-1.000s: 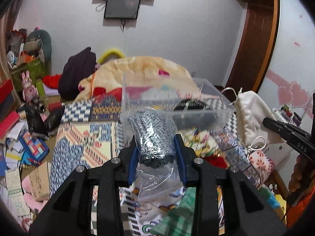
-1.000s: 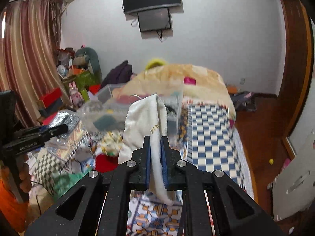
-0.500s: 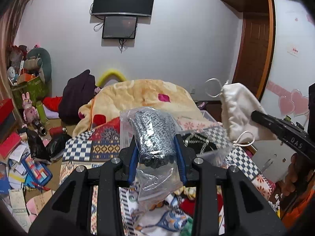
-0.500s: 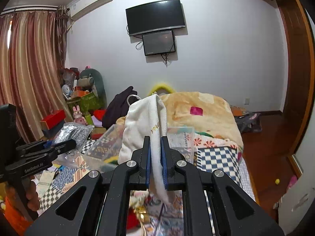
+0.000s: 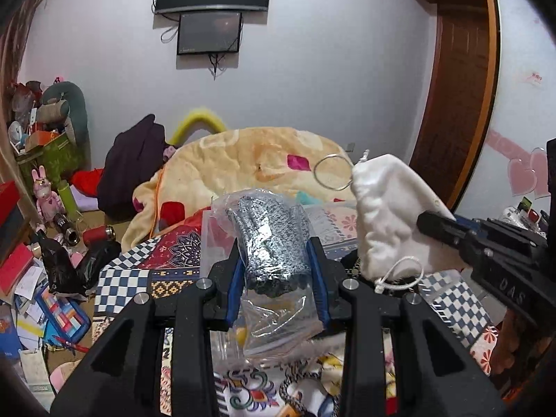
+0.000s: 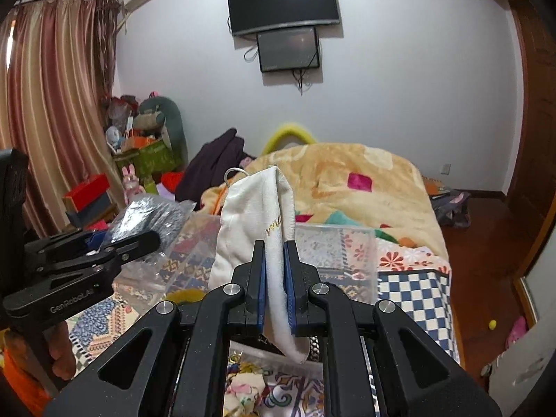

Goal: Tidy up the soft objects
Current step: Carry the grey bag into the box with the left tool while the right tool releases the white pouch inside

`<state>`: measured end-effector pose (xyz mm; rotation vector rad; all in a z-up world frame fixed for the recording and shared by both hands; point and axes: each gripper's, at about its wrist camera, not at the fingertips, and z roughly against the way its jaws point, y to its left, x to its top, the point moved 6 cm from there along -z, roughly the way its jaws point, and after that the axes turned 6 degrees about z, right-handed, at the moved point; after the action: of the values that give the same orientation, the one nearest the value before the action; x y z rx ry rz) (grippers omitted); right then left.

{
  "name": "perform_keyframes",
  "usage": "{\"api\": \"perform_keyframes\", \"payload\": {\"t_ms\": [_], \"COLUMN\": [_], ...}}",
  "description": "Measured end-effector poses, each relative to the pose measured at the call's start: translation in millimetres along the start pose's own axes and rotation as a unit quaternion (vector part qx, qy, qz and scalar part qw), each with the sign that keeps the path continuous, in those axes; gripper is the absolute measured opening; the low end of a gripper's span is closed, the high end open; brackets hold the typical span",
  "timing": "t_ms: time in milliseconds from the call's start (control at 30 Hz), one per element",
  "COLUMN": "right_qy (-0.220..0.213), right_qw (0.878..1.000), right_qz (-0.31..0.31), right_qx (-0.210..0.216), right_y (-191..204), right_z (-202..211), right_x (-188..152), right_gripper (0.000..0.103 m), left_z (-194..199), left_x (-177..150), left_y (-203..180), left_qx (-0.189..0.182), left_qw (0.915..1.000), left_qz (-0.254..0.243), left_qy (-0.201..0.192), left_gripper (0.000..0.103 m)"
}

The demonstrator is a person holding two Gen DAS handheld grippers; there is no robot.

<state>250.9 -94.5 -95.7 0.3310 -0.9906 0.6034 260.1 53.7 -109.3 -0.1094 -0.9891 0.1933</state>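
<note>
The left hand-held gripper (image 5: 276, 271) is clenched on a clear plastic bag with a grey speckled knitted item inside (image 5: 269, 243); its blue pads press the bag from both sides, and the loose empty end of the bag hangs below the fingers at 6 o'clock. In the right wrist view the same bag (image 6: 153, 217) shows at 9 o'clock, held up in the air by the left hand-held gripper (image 6: 139, 239). The right hand-held gripper (image 6: 275, 274) is grasping a white soft cloth drawstring pouch (image 6: 253, 229): the narrow fold of the cloth sits between the two blue pads, the body of the pouch stands up above the fingers, and one end hangs down below them. In the left wrist view this pouch (image 5: 389, 215) is at 3 o'clock, just beside the bag but apart from it, with a white cord loop (image 5: 332, 172) at its top and another knotted cord under it. Both things are held above a clear plastic storage box (image 6: 342, 253) that stands on the bed; I cannot tell what is inside it. The bed has a patchwork cover with blue and white checks (image 6: 413, 295), and further back, at 12 o'clock, lies a yellow fleece blanket (image 6: 347, 180). On the white wall hang a black curved television (image 6: 283, 1) and a smaller dark screen under it. At 9 o'clock in the right wrist view hangs a striped pink curtain (image 6: 52, 104), and the floor on that side is full of boxes and toys.
</note>
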Motion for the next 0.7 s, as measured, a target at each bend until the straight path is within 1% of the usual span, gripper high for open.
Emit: {"api": "perform_keyframes", "payload": {"t_ms": [233, 467, 700], "right_qy": [0.044, 0.084, 0.102], "right_qw": [0.999, 0.996, 0.994], "right_qz": [0.006, 0.024, 0.027], "right_qx": [0.015, 0.027, 0.029], "right_y": [4.9, 15.1, 13.9], "right_z": [-26.4, -41.8, -46.6], "right_x": [-8.1, -21.2, -27.9], "right_gripper": [0.009, 0.009, 0.009], "left_z": [-39.0, -62.7, -66.2], "left_x": [-7.8, -20.2, -26.4], "left_y": [4.6, 5.7, 2.8], "left_qx": [0.014, 0.017, 0.025], "left_qw": [0.9991, 0.9968, 0.9958], "left_qz": [-0.001, -0.006, -0.020], "left_qy": [0.040, 0.078, 0.086], "left_gripper": [0.034, 0.034, 0.035]}}
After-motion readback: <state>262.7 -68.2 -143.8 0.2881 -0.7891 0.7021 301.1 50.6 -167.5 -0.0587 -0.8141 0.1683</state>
